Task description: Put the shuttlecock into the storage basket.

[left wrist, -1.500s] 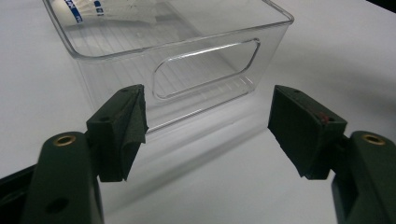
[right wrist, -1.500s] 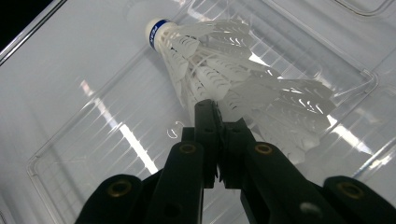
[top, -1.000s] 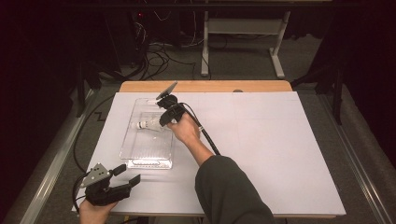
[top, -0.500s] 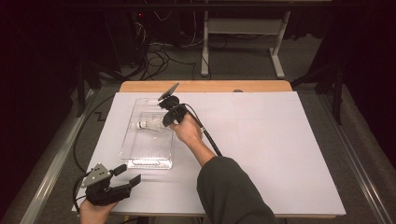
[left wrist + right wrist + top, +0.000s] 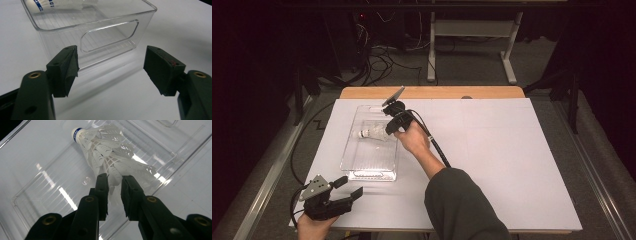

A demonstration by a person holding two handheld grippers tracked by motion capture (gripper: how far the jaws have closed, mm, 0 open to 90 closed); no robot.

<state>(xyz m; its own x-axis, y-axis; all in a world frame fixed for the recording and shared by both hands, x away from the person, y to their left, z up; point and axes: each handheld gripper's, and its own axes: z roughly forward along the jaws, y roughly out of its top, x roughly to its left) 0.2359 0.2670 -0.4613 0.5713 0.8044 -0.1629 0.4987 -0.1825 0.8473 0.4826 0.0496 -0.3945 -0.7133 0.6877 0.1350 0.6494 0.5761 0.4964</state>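
Little has shifted since the earlier frames: both hands sit where they were, though the right gripper point(image 5: 114, 181) has just eased its jaws apart, leaving them narrowly parted around the feather skirt of the shuttlecock point(image 5: 110, 157), which lies on its side inside the clear plastic bin point(image 5: 352, 150). Whether the pads still pinch a feather cannot be told. A snagged feather could drag the shuttlecock back out on withdrawal. The left gripper point(image 5: 111, 67) rests spread, empty, near the bin's handle end.
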